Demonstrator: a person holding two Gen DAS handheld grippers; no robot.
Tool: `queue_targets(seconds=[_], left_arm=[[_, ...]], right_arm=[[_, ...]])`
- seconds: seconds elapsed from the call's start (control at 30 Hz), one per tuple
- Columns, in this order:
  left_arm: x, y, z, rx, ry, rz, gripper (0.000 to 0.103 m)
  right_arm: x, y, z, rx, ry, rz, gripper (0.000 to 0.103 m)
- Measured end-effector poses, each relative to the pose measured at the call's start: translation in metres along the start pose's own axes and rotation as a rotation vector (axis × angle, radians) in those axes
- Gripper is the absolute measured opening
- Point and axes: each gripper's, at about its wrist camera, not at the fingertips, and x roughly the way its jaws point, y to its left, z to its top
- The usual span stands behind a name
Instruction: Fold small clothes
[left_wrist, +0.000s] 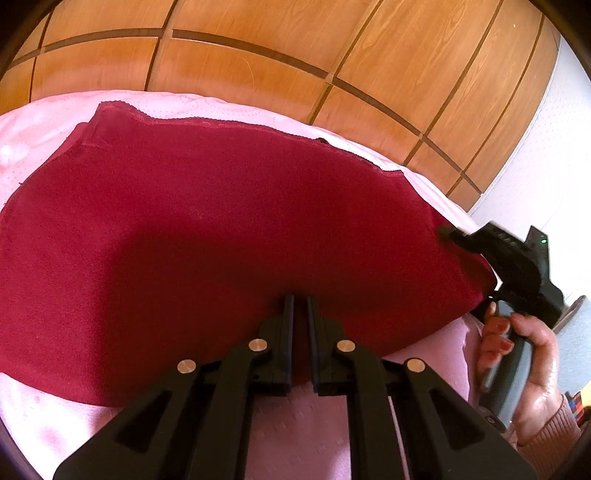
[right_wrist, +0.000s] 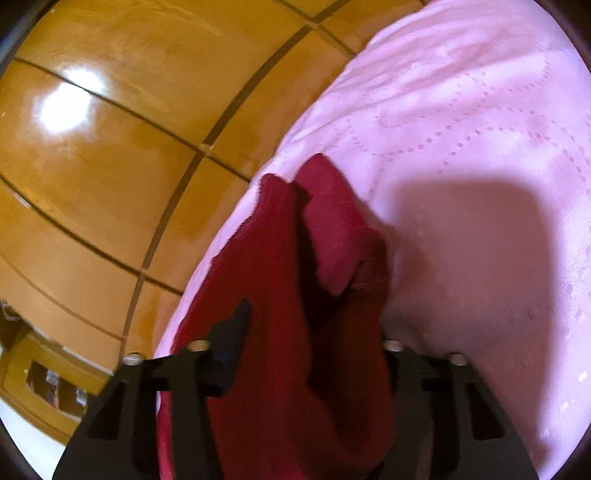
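Observation:
A dark red garment (left_wrist: 207, 236) with a lace-trimmed far edge lies spread on a pink quilted bedspread (left_wrist: 44, 125). My left gripper (left_wrist: 300, 301) sits over its near edge, fingers nearly together with a narrow gap; no cloth shows between the tips. My right gripper (left_wrist: 448, 233) shows at the garment's right edge, held by a hand. In the right wrist view the red garment (right_wrist: 288, 332) hangs bunched between that gripper's fingers (right_wrist: 232, 332), lifted off the bedspread (right_wrist: 461, 129); the right finger is hidden by cloth.
A wooden panelled headboard (left_wrist: 258, 62) stands behind the bed; it also shows in the right wrist view (right_wrist: 110, 147). A white wall (left_wrist: 546, 155) is at the right. The bed's edge runs along the garment's far side.

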Motion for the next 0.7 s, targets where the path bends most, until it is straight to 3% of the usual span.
queue_targets(seconds=[0.07,0.27,0.33,0.4,0.47,0.5,0.6,0.7], left_arm=[[0.0,0.001,0.001,-0.005,0.002,-0.005,0.008],[-0.003,0.003,0.004,-0.037,0.014,-0.026,0.007],[-0.004,0.003,0.006,-0.046,0.025,-0.052,0.018],[-0.009,-0.003,0.009,-0.03,0.026,-0.084,0.048],[-0.019,-0.011,0.011,0.011,-0.008,-0.064,0.07],[-0.028,-0.015,0.013,0.041,-0.046,-0.033,0.077],[-0.042,-0.008,0.022,0.044,-0.089,-0.011,0.079],[-0.052,0.016,0.029,-0.014,-0.111,0.06,0.082]], right_arm=[[0.002,-0.008,0.002,0.037,-0.007,0.007,0.022],[-0.002,-0.003,0.003,0.039,-0.007,0.013,0.018],[-0.004,0.004,0.004,0.031,-0.015,0.011,0.018],[-0.008,0.013,0.005,0.006,-0.024,0.007,0.017],[-0.011,0.022,0.006,-0.026,-0.034,0.0,0.017],[-0.013,0.03,0.006,-0.051,-0.043,-0.002,0.017],[-0.018,0.044,0.006,-0.099,-0.057,-0.01,0.017],[-0.024,0.063,0.005,-0.154,-0.071,-0.01,0.017]])
